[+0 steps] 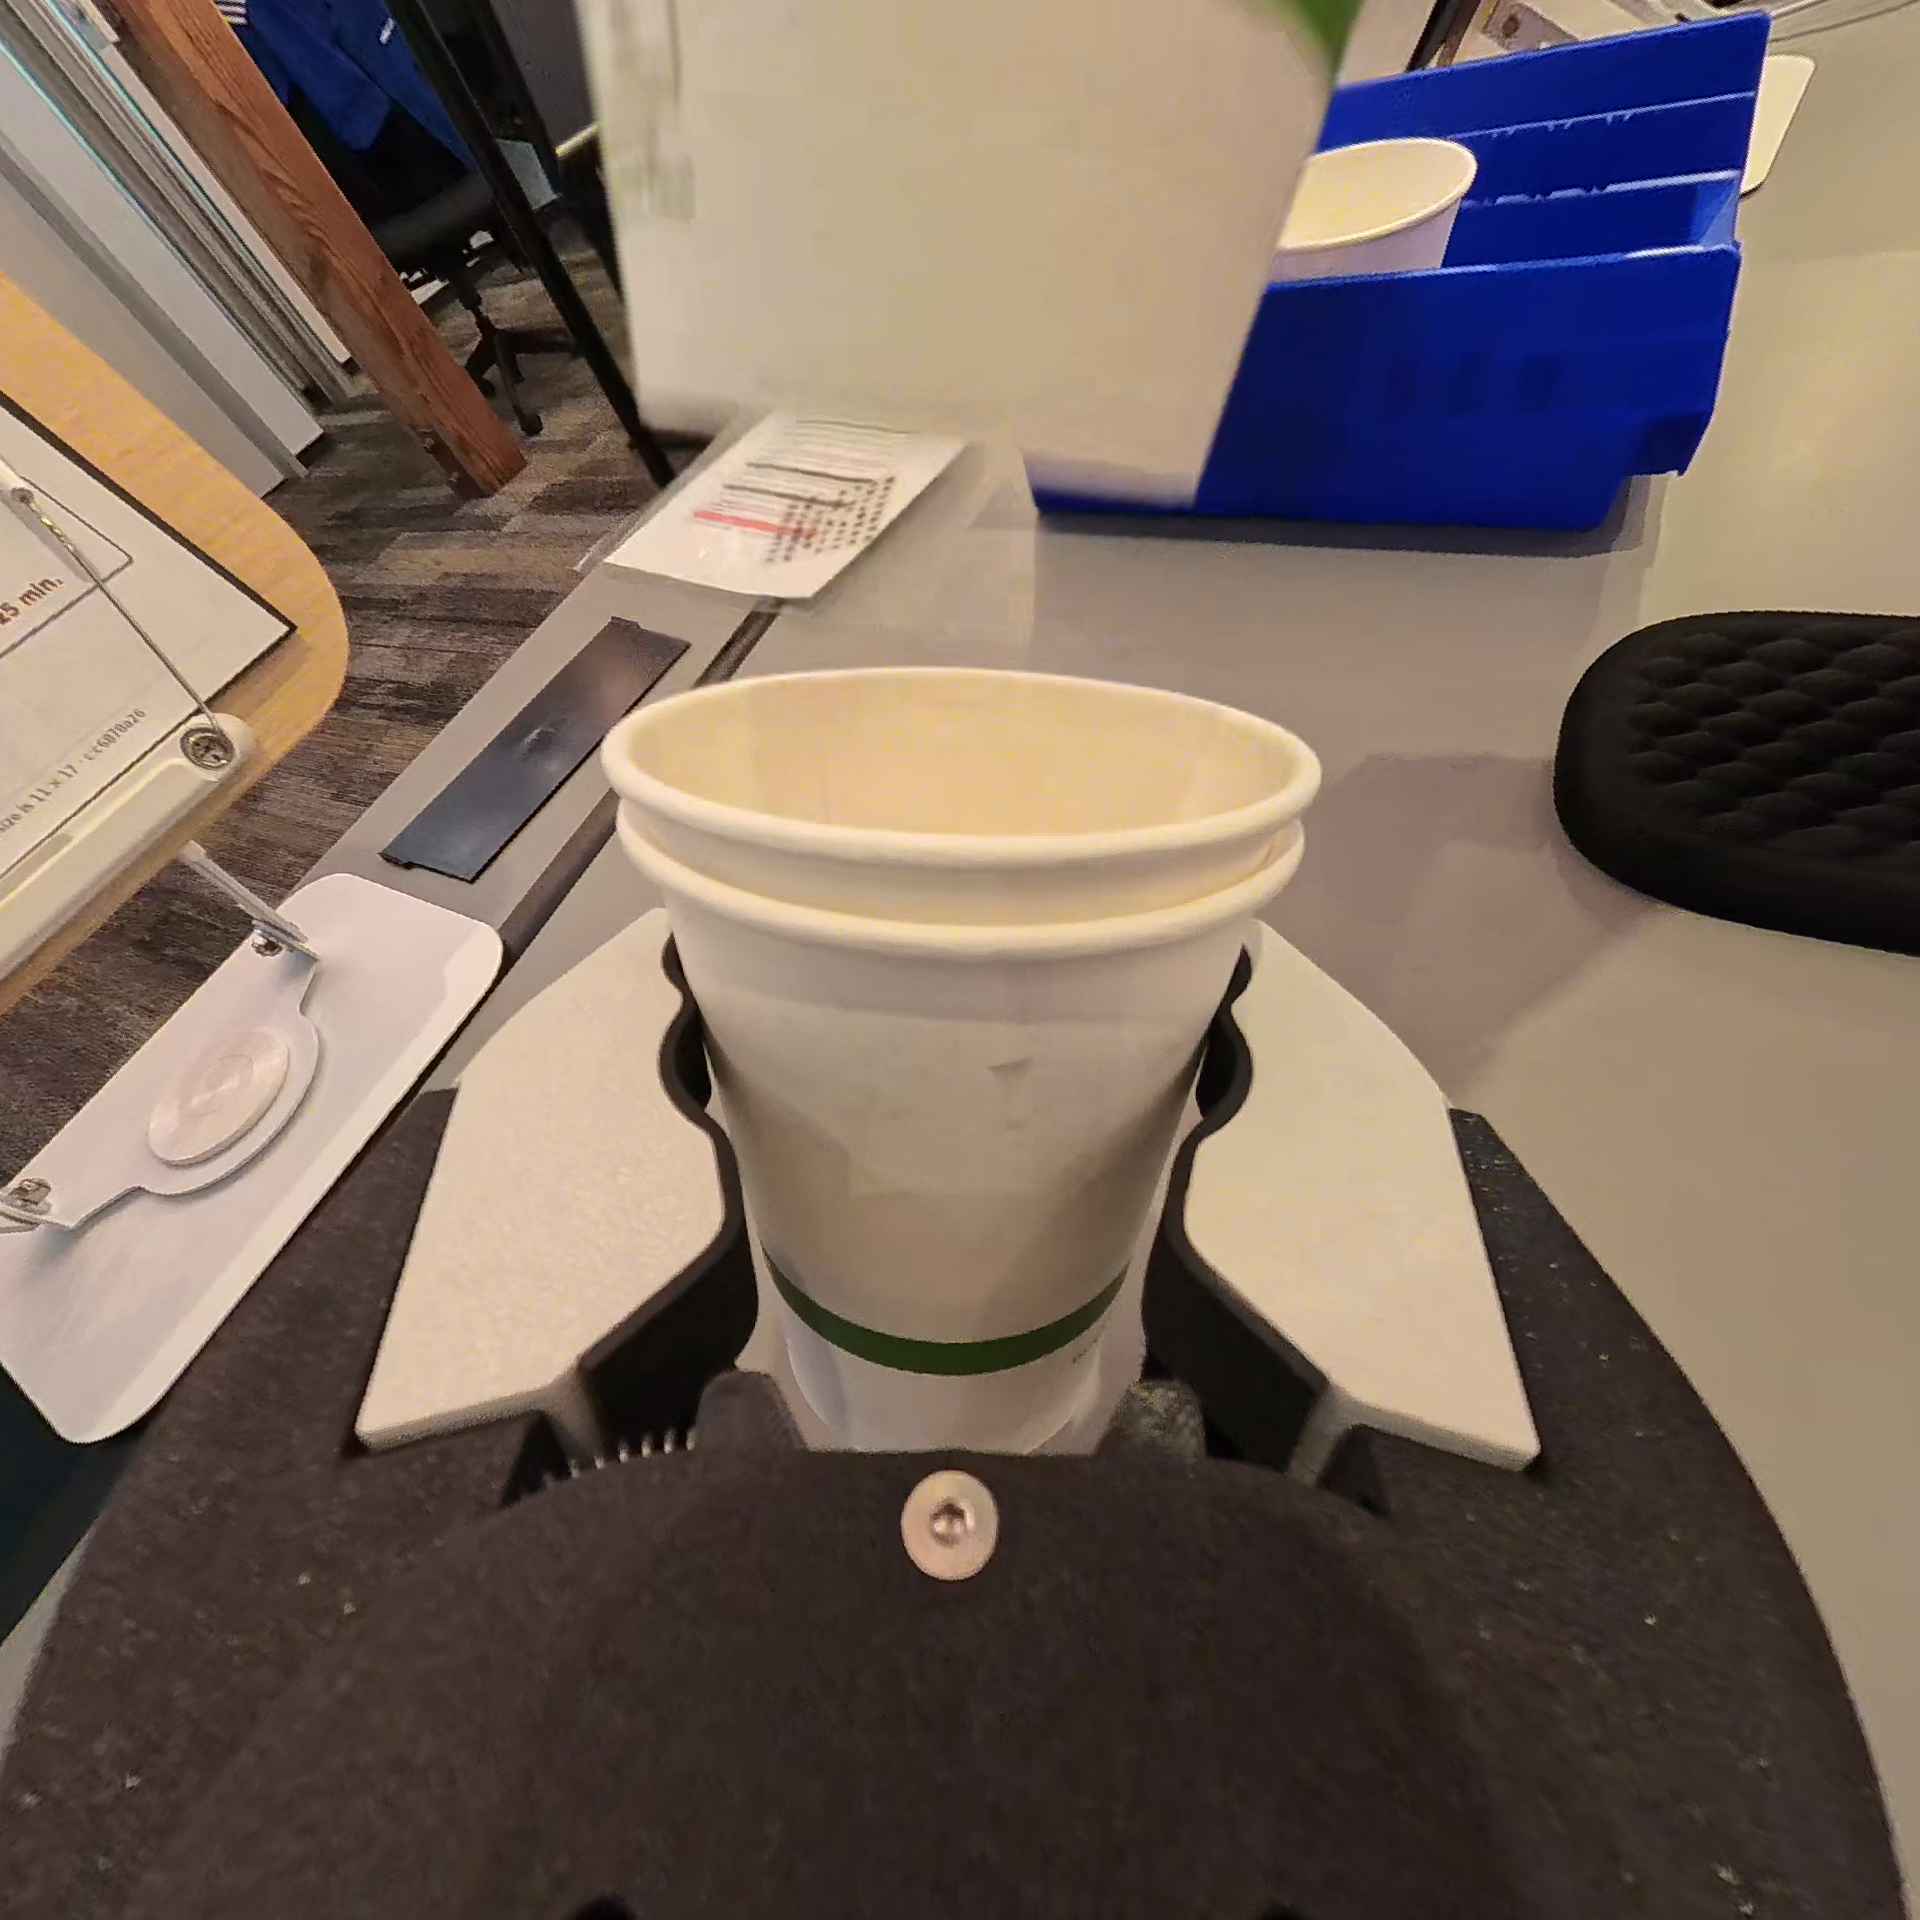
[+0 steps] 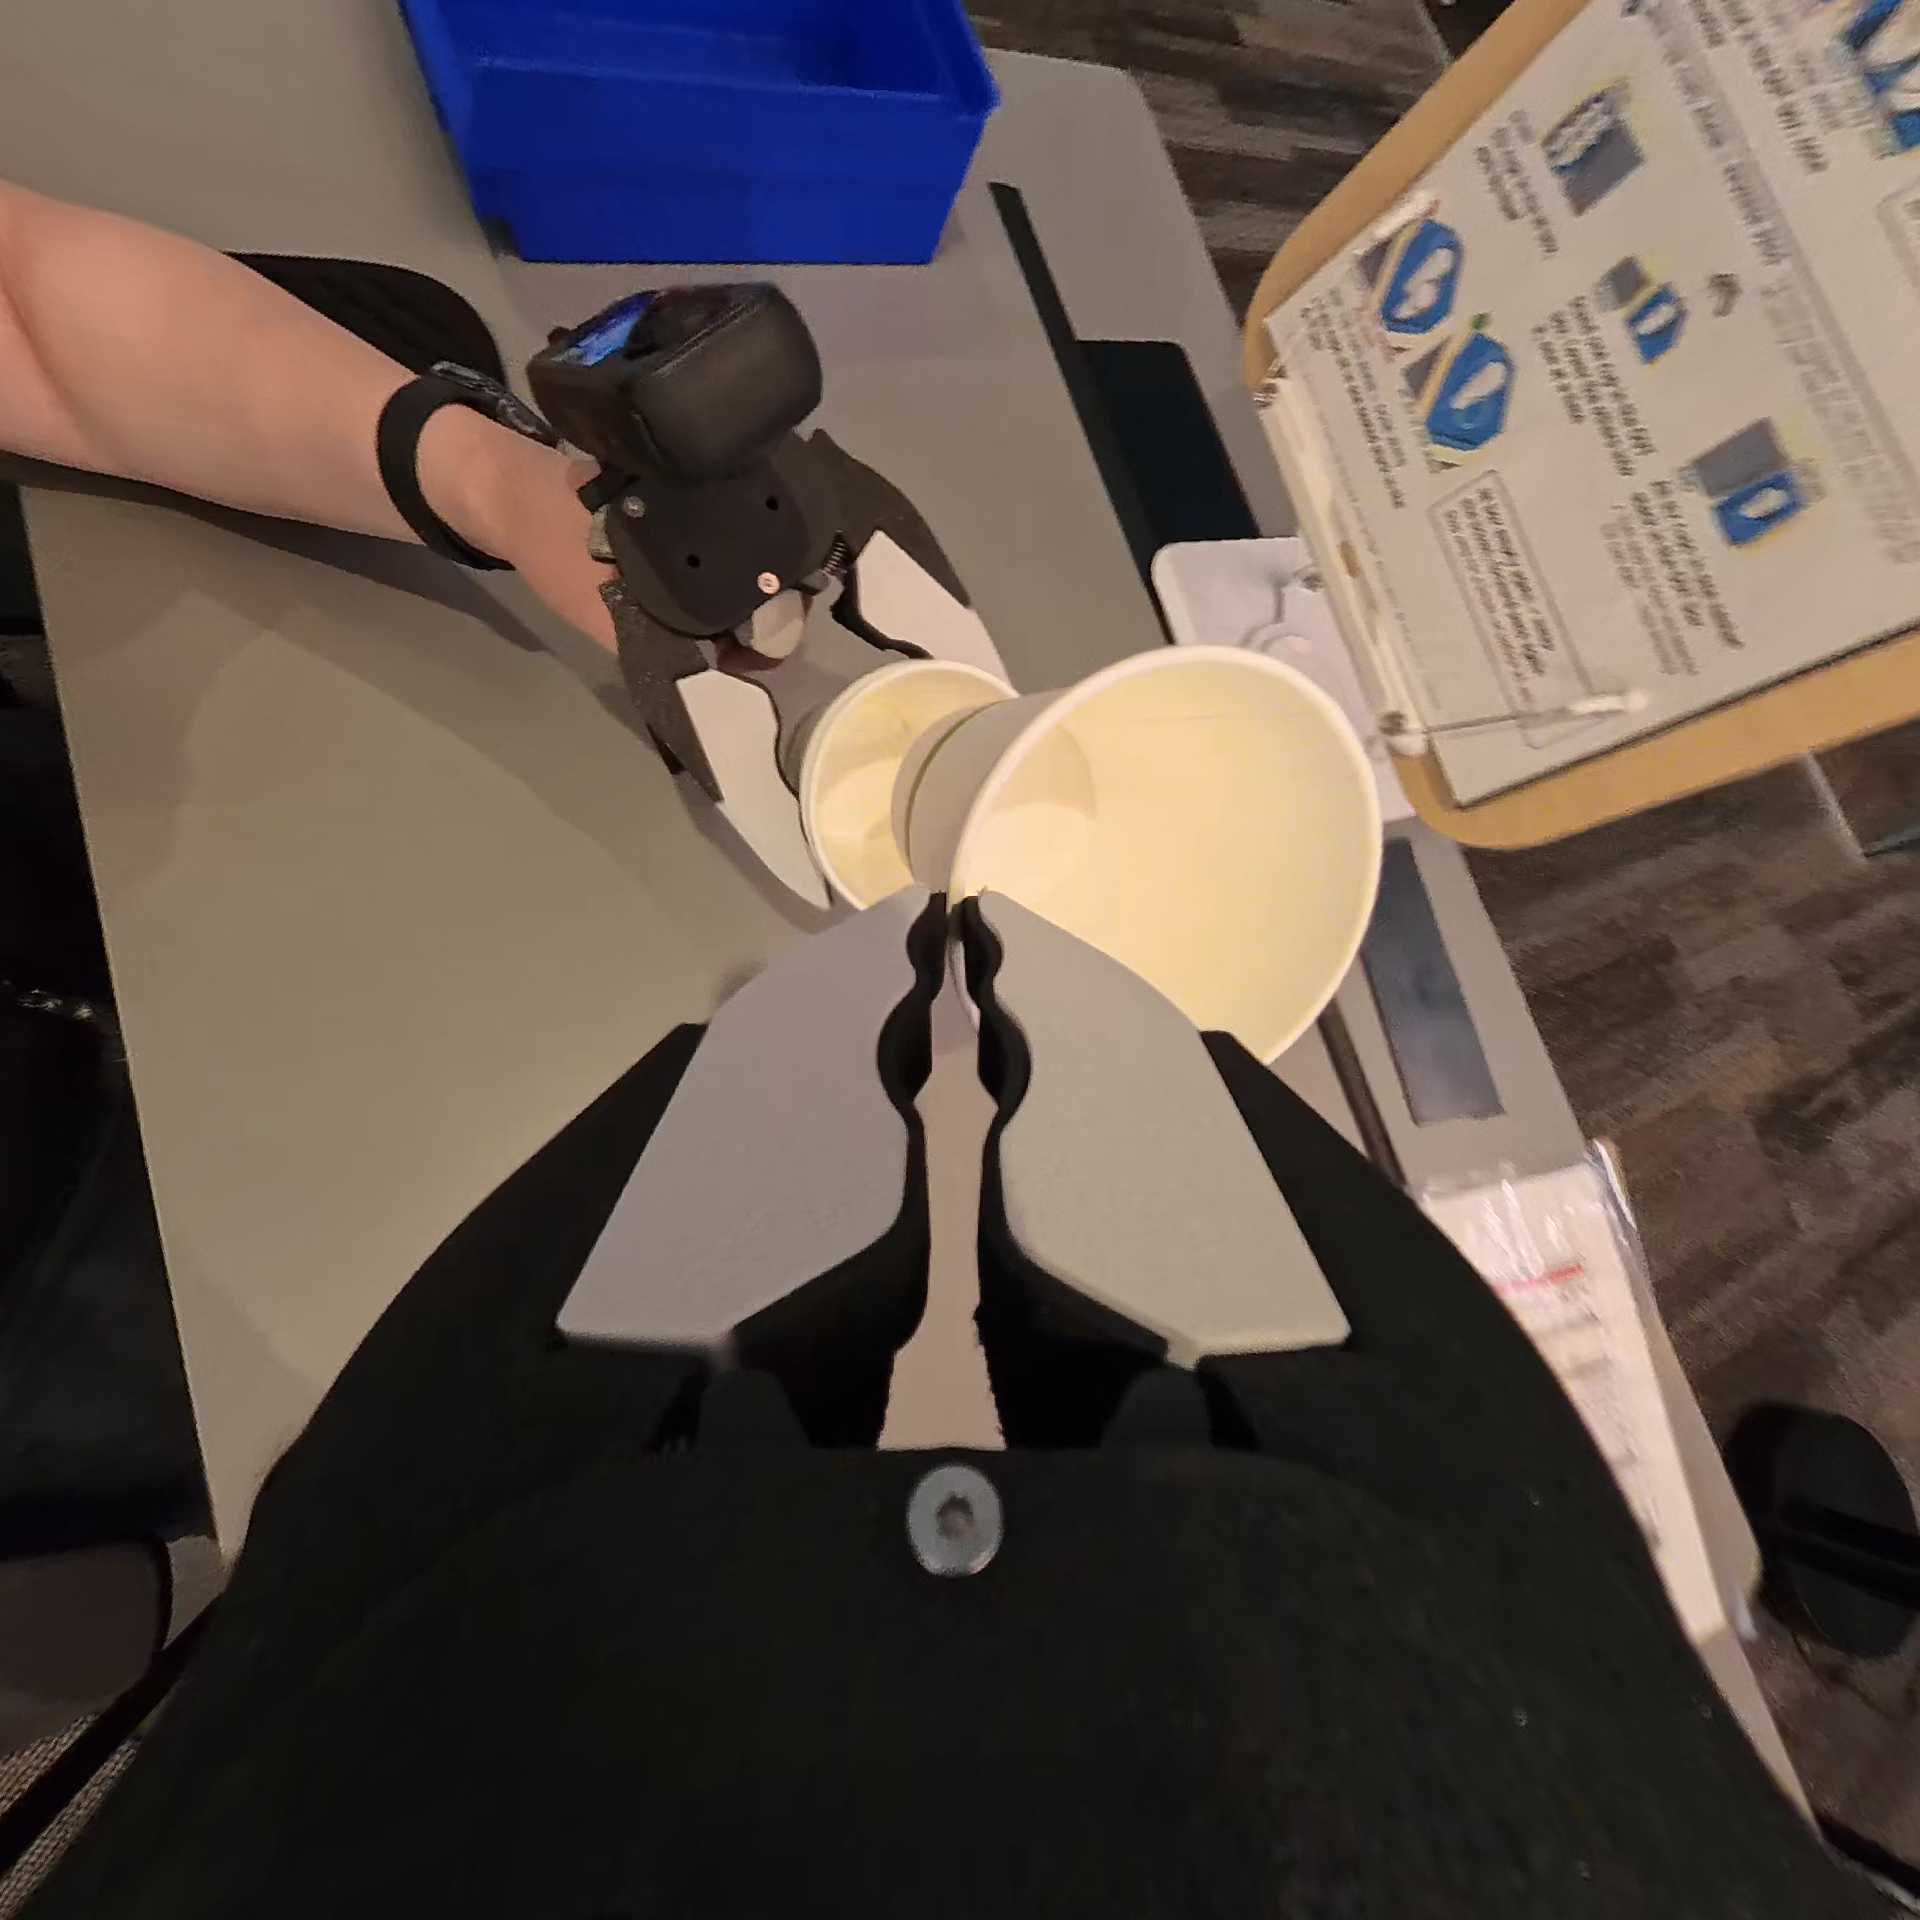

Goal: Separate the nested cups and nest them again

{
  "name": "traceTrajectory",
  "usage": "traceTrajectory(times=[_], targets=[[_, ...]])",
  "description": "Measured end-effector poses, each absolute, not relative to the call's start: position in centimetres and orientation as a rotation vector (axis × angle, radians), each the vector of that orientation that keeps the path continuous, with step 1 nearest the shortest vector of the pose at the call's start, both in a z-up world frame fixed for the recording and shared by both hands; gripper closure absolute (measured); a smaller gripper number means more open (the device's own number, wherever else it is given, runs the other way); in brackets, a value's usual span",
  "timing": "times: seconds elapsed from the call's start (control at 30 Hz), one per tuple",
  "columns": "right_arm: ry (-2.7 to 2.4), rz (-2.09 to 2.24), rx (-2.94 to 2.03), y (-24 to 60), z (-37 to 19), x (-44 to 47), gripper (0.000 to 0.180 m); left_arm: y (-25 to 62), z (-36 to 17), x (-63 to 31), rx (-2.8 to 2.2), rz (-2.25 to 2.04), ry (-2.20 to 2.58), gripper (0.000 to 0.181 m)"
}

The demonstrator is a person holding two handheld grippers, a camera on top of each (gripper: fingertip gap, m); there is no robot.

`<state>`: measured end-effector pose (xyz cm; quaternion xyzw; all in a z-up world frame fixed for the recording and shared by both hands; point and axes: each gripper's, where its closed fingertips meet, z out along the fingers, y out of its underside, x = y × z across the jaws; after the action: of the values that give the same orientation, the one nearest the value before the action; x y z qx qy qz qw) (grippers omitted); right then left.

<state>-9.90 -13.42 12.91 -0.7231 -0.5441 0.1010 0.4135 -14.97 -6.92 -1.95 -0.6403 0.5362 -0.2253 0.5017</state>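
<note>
Between the left tool's (image 1: 956, 1122) closed-in fingers sit two nested cups (image 1: 956, 935), w/ a third cup (image 2: 1174, 842) pinched by its rim in the nearly shut right tool (image 2: 954, 914); keep its base centred over their mouth & push straight

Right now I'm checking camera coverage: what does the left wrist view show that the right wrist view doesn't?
Only the left wrist view: two stacked rims on the nested white paper cups in the left gripper, and a spare white cup inside the blue plastic bin. Only the right wrist view: the right gripper pinching the loose white paper cup by its rim, and a person's forearm. Both: cups, bin, grey table.
</note>
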Motion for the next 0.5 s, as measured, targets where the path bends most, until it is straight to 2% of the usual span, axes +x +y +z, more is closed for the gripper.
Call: traceTrajectory(times=[0.13,0.27,0.37,0.5], targets=[[-1.237,0.057,-1.865,-13.7,16.1,-4.0,0.177,-6.4,-2.1,-15.3,-1.564,-0.542,1.283,0.087],[-0.963,-0.242,-2.002,-13.4,18.1,6.8,0.177,-5.9,-2.0,-15.6,-1.572,-0.543,1.269,0.088],[-0.738,-0.385,-2.167,-13.9,16.5,15.2,0.177,-6.0,-2.0,-15.5,-1.569,-0.541,1.271,0.088],[-0.544,-0.476,-2.346,-15.0,11.7,22.9,0.177,-6.1,-2.2,-15.4,-1.569,-0.533,1.282,0.087]])
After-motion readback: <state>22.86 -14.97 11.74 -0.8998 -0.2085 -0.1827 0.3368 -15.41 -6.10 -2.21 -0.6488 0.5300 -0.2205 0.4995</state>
